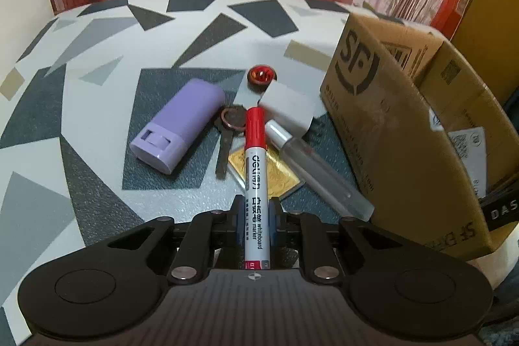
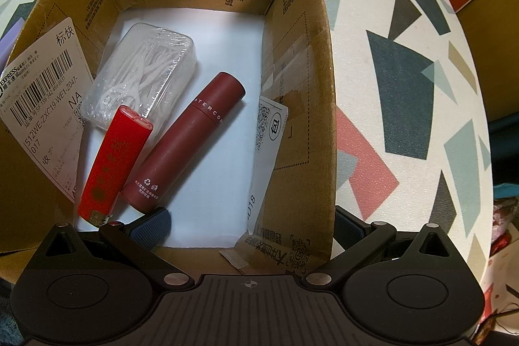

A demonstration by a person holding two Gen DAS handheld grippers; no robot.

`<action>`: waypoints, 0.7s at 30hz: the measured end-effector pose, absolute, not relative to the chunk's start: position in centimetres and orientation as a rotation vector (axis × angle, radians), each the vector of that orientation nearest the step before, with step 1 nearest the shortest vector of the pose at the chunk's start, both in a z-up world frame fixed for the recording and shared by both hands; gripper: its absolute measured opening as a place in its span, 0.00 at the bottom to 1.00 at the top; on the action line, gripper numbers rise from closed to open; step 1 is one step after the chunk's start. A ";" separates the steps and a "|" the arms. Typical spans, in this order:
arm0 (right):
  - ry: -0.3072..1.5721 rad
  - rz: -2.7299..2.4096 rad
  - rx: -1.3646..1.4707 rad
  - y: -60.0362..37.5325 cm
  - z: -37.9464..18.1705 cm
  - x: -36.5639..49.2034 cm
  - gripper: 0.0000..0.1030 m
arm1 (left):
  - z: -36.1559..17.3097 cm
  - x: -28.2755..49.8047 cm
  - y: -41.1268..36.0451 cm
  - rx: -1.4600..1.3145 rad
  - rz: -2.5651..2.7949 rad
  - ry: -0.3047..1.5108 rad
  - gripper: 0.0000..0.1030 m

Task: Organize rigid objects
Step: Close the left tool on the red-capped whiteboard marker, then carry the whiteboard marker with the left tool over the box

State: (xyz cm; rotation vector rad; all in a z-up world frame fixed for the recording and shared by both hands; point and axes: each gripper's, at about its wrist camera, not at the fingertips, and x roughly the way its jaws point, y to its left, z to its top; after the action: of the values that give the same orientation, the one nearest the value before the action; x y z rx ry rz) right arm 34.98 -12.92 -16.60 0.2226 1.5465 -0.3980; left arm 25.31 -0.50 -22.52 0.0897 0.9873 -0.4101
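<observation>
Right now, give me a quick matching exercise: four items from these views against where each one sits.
Items:
1. whiteboard marker
2. purple case
3. maroon tube
4. red lighter

Places:
A. in the box, against the clear plastic pack
B. on the table, left of the key
C. clamped in the left tool
D. in the box, right of the lighter

Pairs: 1-C, 2-B, 3-D, 4-A

marker (image 1: 256, 180) left of box (image 1: 405, 125); lighter (image 2: 113, 167) in box.
</observation>
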 end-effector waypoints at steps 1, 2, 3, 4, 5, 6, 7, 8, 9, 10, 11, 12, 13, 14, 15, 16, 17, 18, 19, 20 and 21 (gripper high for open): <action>1.546 -0.398 0.223 -12.9 -16.6 35.0 1.00 | -22.1 25.2 -0.4 0.083 -0.424 0.970 0.15; 1.546 -0.398 0.224 -12.9 -16.6 35.0 1.00 | -21.5 25.1 -0.2 0.071 -0.446 0.952 0.15; 1.546 -0.399 0.224 -12.9 -16.6 35.0 1.00 | -20.8 25.0 -0.1 0.058 -0.465 0.934 0.15; 1.546 -0.400 0.222 -12.8 -16.5 35.0 1.00 | -20.0 24.9 -0.1 0.050 -0.482 0.914 0.15; 1.546 -0.401 0.221 -12.7 -16.5 35.0 1.00 | -19.2 24.9 -0.1 0.041 -0.500 0.893 0.15; 1.547 -0.401 0.222 -12.8 -16.5 35.0 1.00 | -18.4 24.8 -0.1 0.030 -0.517 0.875 0.15; 1.547 -0.400 0.224 -12.8 -16.5 35.0 1.00 | -17.4 24.8 -0.1 0.011 -0.540 0.853 0.15; 1.546 -0.401 0.223 -12.7 -16.5 35.0 1.00 | -16.7 24.7 -0.1 -0.005 -0.557 0.838 0.15; 1.546 -0.400 0.223 -12.7 -16.5 35.0 1.00 | -16.1 24.7 -0.2 -0.023 -0.575 0.824 0.15; 1.546 -0.400 0.224 -12.7 -16.4 35.0 1.00 | -15.4 24.8 -0.3 -0.047 -0.596 0.810 0.15; 1.546 -0.400 0.224 -12.7 -16.4 35.0 1.00 | -15.0 24.8 -0.5 -0.065 -0.612 0.804 0.15; 1.546 -0.400 0.224 -12.7 -16.4 35.0 1.00 | -14.7 24.8 -0.7 -0.085 -0.630 0.797 0.15; 1.546 -0.399 0.224 -12.7 -16.4 35.0 1.00 | -14.5 24.9 -1.0 -0.100 -0.647 0.792 0.15; 1.546 -0.400 0.224 -12.6 -16.4 35.0 1.00 | -14.4 24.9 -1.3 -0.115 -0.665 0.788 0.15; 1.546 -0.400 0.223 -12.6 -16.4 35.0 1.00 | -14.4 24.9 -1.7 -0.120 -0.677 0.786 0.15; 1.546 -0.400 0.223 -12.7 -16.4 35.0 1.00 | -14.4 24.9 -2.2 -0.120 -0.687 0.783 0.15; 1.546 -0.400 0.223 -12.7 -16.4 35.0 1.00 | -14.6 24.9 -2.6 -0.120 -0.697 0.781 0.15; 1.546 -0.401 0.222 -12.7 -16.4 35.0 1.00 | -14.8 24.9 -3.2 -0.125 -0.713 0.780 0.15; 1.546 -0.400 0.223 -12.7 -16.5 35.0 1.00 | -14.9 25.0 -3.6 -0.137 -0.732 0.779 0.15; 1.546 -0.400 0.224 -12.8 -16.4 35.0 1.00 | -14.9 25.1 -3.9 -0.144 -0.747 0.780 0.15; 1.545 -0.400 0.224 -12.7 -16.4 35.0 1.00 | -15.0 25.2 -4.2 -0.147 -0.759 0.781 0.15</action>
State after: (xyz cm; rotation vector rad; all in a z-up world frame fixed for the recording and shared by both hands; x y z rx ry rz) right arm 34.98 -12.74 -16.42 0.2237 1.5454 -0.3997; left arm 25.21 -4.17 -15.02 -0.1473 0.7808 -0.7593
